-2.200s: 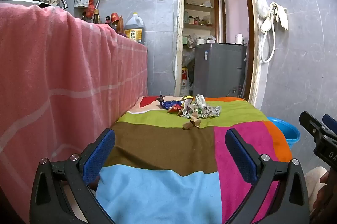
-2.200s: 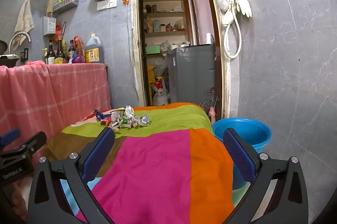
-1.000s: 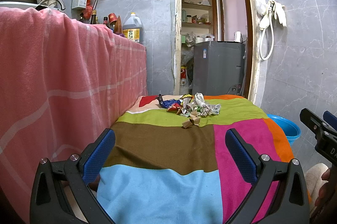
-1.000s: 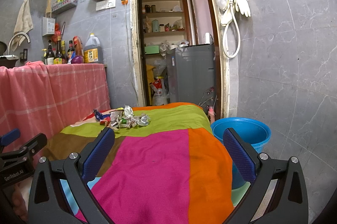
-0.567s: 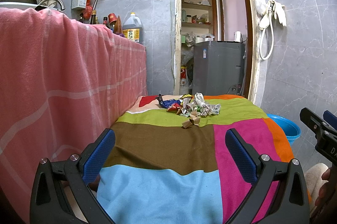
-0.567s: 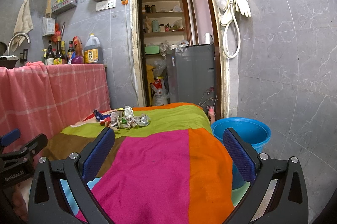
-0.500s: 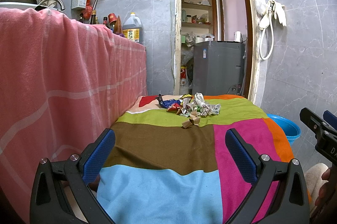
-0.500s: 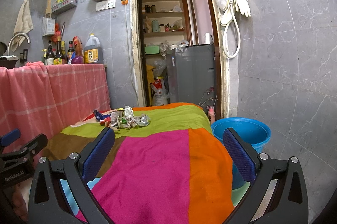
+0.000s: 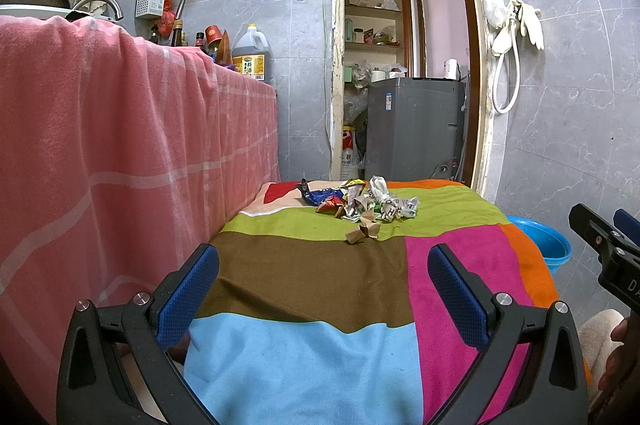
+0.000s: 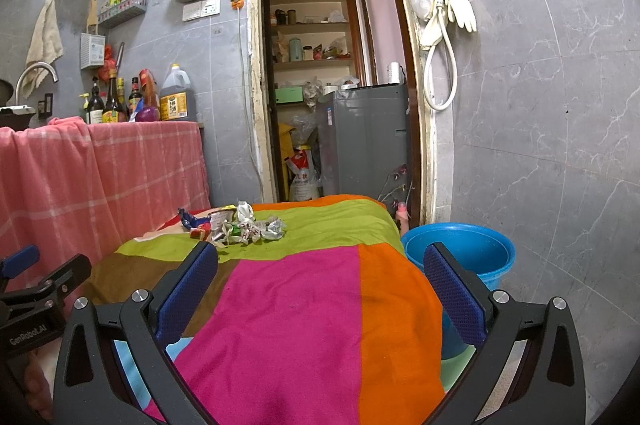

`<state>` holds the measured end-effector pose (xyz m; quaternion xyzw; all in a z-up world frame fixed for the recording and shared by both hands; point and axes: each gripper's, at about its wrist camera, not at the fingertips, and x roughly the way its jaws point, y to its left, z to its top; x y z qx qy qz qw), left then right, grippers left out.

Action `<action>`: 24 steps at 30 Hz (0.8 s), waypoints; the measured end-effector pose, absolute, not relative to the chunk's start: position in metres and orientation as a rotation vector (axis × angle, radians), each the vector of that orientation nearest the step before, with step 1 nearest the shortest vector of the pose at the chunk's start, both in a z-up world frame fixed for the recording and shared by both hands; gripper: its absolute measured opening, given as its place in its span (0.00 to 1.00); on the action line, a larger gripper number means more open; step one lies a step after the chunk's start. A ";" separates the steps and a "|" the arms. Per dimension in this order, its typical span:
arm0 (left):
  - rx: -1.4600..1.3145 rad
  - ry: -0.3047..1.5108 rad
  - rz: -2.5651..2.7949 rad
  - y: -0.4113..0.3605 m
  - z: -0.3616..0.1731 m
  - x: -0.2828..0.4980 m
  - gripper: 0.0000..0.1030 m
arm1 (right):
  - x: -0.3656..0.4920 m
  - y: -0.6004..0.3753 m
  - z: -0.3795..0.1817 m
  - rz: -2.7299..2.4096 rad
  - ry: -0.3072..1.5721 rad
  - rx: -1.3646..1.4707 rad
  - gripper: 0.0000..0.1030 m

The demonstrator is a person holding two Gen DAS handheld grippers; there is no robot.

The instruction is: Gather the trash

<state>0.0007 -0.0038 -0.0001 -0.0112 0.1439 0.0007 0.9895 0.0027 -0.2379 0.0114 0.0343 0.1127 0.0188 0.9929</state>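
Two black handheld grippers with blue finger pads hover side by side over the near end of a table draped in a patchwork cloth (image 9: 304,281) of blue, brown, pink, orange and green blocks. The left gripper (image 9: 323,285) has its jaws spread wide and holds nothing; the right gripper (image 10: 321,283) is likewise spread wide and empty. Far down the table, on the green strip near its far end, lies the trash (image 9: 362,203): a small heap of crumpled wrappers and scraps of paper, well apart from both grippers. A blue bucket (image 10: 460,251) stands on the floor just beside the table's right edge. A pink checked cloth (image 9: 120,145) hangs along the left. Beyond the table, an open doorway shows a grey appliance (image 10: 364,137) and shelves.
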 end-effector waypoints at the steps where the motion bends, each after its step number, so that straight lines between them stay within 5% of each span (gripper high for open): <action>1: -0.022 0.290 0.001 -0.004 0.000 0.001 0.99 | 0.003 -0.238 0.011 0.038 0.226 0.069 1.00; 24: -0.023 0.292 0.000 -0.005 -0.001 0.001 0.99 | 0.002 -0.237 0.012 0.039 0.227 0.069 1.00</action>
